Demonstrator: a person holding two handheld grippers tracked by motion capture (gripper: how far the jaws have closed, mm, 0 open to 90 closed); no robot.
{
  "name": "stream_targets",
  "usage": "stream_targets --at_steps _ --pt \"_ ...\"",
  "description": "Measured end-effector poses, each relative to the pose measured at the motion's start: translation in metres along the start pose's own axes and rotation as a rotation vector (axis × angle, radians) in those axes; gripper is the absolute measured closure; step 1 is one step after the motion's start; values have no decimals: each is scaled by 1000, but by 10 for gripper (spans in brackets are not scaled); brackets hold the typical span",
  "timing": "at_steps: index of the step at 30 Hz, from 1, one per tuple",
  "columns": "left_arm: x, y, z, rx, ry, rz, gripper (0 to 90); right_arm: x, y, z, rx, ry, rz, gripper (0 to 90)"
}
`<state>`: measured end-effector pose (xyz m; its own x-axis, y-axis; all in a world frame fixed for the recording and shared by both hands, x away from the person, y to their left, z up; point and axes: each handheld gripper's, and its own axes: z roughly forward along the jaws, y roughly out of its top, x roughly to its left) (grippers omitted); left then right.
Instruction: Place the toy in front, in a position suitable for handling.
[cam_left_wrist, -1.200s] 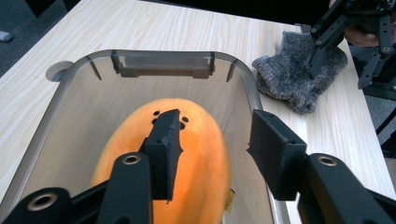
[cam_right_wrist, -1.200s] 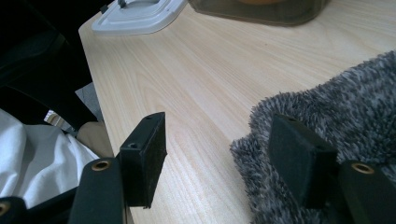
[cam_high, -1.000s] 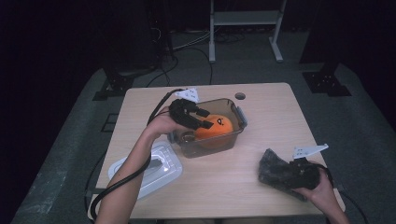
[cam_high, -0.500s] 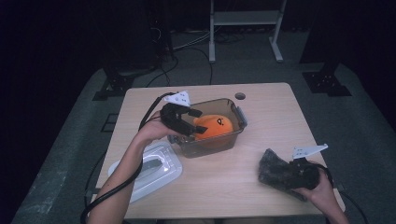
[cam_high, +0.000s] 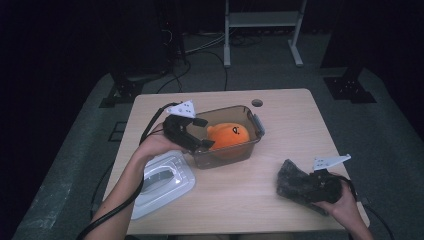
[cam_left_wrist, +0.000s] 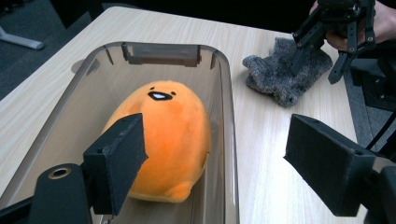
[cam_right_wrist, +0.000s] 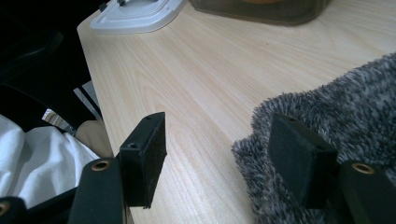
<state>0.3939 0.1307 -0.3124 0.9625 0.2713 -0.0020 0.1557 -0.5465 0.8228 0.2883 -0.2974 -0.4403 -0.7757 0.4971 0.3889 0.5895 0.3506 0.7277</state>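
At lower right of the high view, right gripper sitting with jaws spread over the grey fuzzy cloth, not pinching. At centre, left gripper backing off leftward, jaws just opening, nothing between; orange plush lying released inside the brown bin. Likely placing done; lid waiting lower left.

We see our two grippers as black, angular frames. The left gripper carries a pale grey three-cornered plate on top and trails a black cable along a bare forearm. The right gripper has the same plate and cable. Its blocky black jaws show brass-ringed screw holes. Neither forearm wears a sleeve.
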Motion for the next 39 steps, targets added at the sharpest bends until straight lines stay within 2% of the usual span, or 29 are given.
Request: stream_targets --at_steps 13,20,39 --pt "-7 -9 -15 -1 6 12 180 -2 -1 0 0 -1 5 360" --pt "-13 -17 -29 -23 35 19 157 -2 -2 -1 -2 -2 10 360" --pt "-21 -42 -53 -34 61 -11 157 -2 -1 -1 -1 -3 12 360"
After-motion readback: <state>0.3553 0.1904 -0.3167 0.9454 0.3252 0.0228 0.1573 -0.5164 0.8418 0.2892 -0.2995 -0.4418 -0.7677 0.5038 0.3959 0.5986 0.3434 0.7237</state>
